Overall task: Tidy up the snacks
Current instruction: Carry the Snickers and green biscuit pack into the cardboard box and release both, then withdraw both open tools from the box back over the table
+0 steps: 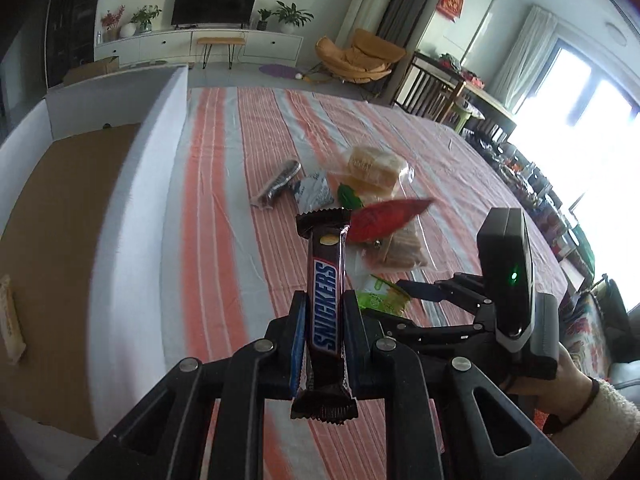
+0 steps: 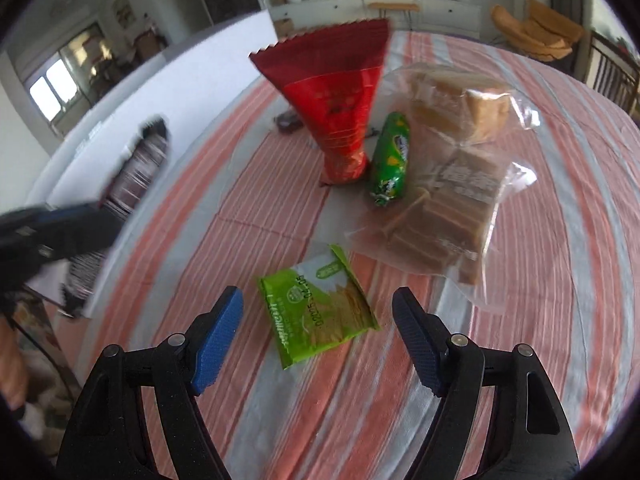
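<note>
Only left wrist view shows cardboard box (image 1: 60, 216) beside Snickers bar (image 1: 326, 312).

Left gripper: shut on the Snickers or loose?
Shut: the left gripper has both pads pressed against the Snickers bar, which stands clear of the table.

You are in a home living room: a flat television (image 1: 216, 4) stands on a long white media cabinet (image 1: 200, 44) with potted plants (image 1: 294, 14) beside it, an orange lounge chair (image 1: 358, 58) sits by grey curtains (image 1: 396, 4), and daylight pours through a big window (image 1: 580, 92). Your work surface is a table under an orange-and-grey striped tablecloth (image 1: 248, 136)
</note>
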The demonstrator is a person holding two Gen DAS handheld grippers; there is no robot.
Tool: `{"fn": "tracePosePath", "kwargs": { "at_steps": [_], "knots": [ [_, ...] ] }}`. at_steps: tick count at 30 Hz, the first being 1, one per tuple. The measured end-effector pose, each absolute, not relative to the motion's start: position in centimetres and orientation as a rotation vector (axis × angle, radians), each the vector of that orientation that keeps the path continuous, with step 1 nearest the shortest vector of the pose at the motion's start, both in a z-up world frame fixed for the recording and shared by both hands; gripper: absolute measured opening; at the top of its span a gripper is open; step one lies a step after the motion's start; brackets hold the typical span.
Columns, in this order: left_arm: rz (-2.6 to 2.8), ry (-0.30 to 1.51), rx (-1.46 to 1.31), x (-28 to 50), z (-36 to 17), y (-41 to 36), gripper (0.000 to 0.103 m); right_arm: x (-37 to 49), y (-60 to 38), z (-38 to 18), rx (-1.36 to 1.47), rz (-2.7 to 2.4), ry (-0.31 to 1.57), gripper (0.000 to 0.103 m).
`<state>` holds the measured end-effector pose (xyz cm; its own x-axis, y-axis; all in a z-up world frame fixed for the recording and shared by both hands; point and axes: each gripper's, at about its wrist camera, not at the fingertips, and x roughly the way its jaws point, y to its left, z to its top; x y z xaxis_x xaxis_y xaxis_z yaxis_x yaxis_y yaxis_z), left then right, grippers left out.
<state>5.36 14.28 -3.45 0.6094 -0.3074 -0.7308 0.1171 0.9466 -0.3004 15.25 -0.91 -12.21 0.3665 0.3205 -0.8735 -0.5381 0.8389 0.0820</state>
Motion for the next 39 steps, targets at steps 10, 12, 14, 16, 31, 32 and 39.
{"fn": "tracePosePath", "kwargs": {
  "at_steps": [10, 12, 14, 16, 31, 32, 39],
  "knots": [
    [-0.121, 0.761, -0.314, 3.6, 1.6, 23.7, 0.016, 13.3, -4.2, -7.8, 0.148, 0.667, 1.136, 0.052],
    [-0.085, 0.748, -0.315, 3.4, 1.8, 25.5, 0.016, 12.3, -3.6, -6.0, 0.212, 0.733, 1.12, 0.052],
    [-0.048, 0.738, -0.323, 3.1, 1.8, 27.2, 0.016, 11.3, -2.1, -3.8, 0.246, 0.799, 1.087, 0.052],
    [-0.007, 0.728, -0.337, 2.6, 1.6, 29.0, 0.016, 11.2, 0.8, -1.3, 0.259, 0.859, 1.043, 0.052],
    [0.33, 0.694, -0.406, -0.7, -2.9, 37.0, 0.09, 13.9, 14.8, -0.7, 0.195, 0.834, 0.976, 0.069],
    [0.322, 0.683, -0.414, -0.8, -3.1, 36.7, 0.09, 13.6, 13.2, -1.2, 0.181, 0.788, 0.965, 0.069],
    [0.148, 0.641, -0.443, 0.6, -1.4, 31.7, 0.091, 13.0, -2.1, -5.3, 0.085, 0.282, 0.811, 0.072]
  ]
}}
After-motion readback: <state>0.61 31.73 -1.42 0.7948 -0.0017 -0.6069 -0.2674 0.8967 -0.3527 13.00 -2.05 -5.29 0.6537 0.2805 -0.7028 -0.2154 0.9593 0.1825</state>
